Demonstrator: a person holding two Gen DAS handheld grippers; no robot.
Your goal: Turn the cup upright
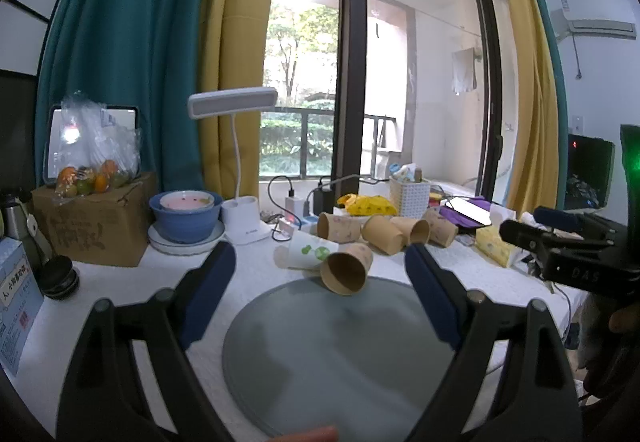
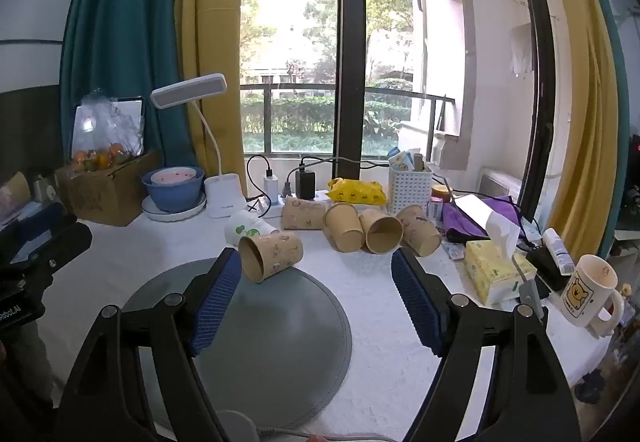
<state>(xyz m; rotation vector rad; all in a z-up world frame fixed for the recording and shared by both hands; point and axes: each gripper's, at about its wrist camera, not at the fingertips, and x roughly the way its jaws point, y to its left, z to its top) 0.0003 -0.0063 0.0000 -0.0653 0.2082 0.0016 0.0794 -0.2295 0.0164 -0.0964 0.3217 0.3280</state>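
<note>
A brown paper cup lies on its side at the far edge of a round grey mat, its mouth facing me. It also shows in the right wrist view, on the mat. My left gripper is open and empty, just short of the cup. My right gripper is open and empty, with its left fingertip close beside the cup's mouth. A white cup with green print lies on its side behind the brown one.
Several more paper cups lie tipped in a row behind the mat. A blue bowl, a desk lamp, a cardboard box, chargers, a white basket, a tissue box and a bear mug stand around the white tablecloth.
</note>
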